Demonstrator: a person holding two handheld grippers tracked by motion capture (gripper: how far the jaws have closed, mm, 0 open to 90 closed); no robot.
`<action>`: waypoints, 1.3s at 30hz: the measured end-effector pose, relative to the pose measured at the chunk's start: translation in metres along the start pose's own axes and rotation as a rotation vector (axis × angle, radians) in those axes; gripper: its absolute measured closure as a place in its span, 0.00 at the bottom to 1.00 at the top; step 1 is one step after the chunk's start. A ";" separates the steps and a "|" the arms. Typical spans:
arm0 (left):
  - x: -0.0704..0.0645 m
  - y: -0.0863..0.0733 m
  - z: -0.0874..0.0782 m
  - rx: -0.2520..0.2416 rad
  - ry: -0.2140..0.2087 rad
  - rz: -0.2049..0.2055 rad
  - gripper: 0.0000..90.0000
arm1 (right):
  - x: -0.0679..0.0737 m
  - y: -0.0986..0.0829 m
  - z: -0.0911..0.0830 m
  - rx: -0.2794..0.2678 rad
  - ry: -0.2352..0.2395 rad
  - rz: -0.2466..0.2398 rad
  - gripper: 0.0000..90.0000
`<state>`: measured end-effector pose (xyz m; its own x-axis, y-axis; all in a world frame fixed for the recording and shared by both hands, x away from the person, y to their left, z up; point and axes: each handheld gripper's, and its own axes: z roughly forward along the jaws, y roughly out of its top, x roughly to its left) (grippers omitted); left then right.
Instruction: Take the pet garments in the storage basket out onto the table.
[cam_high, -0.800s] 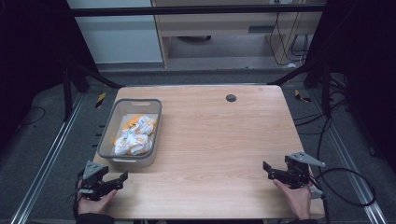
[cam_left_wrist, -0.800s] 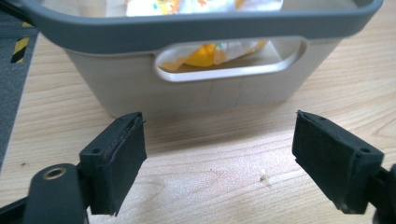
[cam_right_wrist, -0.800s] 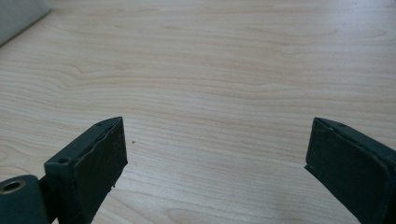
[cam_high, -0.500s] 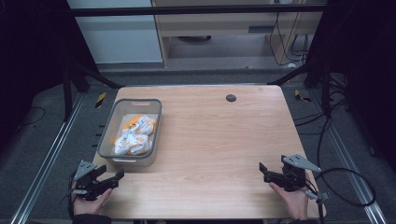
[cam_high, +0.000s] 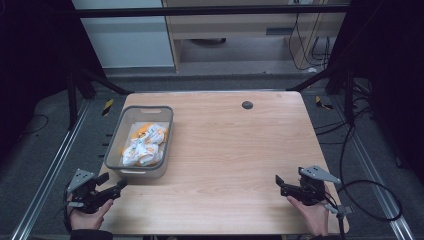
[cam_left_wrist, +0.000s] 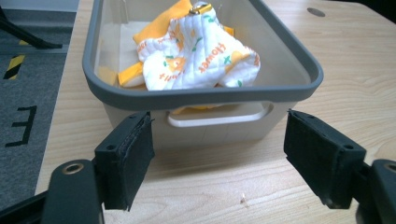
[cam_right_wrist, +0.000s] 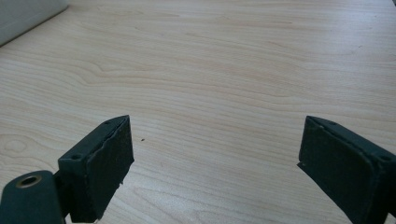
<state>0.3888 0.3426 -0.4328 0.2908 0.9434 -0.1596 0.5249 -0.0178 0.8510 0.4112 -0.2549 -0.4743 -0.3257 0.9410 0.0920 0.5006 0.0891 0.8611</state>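
Cloth (cam_left_wrist: 196, 56) bunched in grey bin (cam_left_wrist: 201, 95), underside hidden, left claw (cam_left_wrist: 219, 163) near

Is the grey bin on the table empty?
No, the grey bin holds a crumpled white and orange printed cloth, plain in the left gripper view.

A lab or test room: a bare wooden table (cam_high: 220, 150) sits inside a black metal frame (cam_high: 210, 10), with cables (cam_high: 370, 200) trailing over grey carpet (cam_high: 40, 165).
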 end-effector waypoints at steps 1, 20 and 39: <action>0.000 0.001 0.000 -0.004 0.001 0.000 0.27 | 0.000 0.000 0.000 0.001 -0.003 -0.002 0.11; -0.005 0.028 0.000 -0.016 -0.024 0.029 0.26 | -0.003 -0.003 0.003 0.026 -0.007 -0.012 0.12; -0.010 0.061 0.018 -0.007 -0.028 0.066 0.26 | -0.002 -0.003 0.004 0.032 -0.005 -0.006 0.12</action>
<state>0.4321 0.3265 -0.3882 0.3474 0.9304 -0.1169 0.4981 -0.0775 0.8636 0.4139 -0.2557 -0.4792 -0.3248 0.9421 0.0838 0.5241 0.1056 0.8451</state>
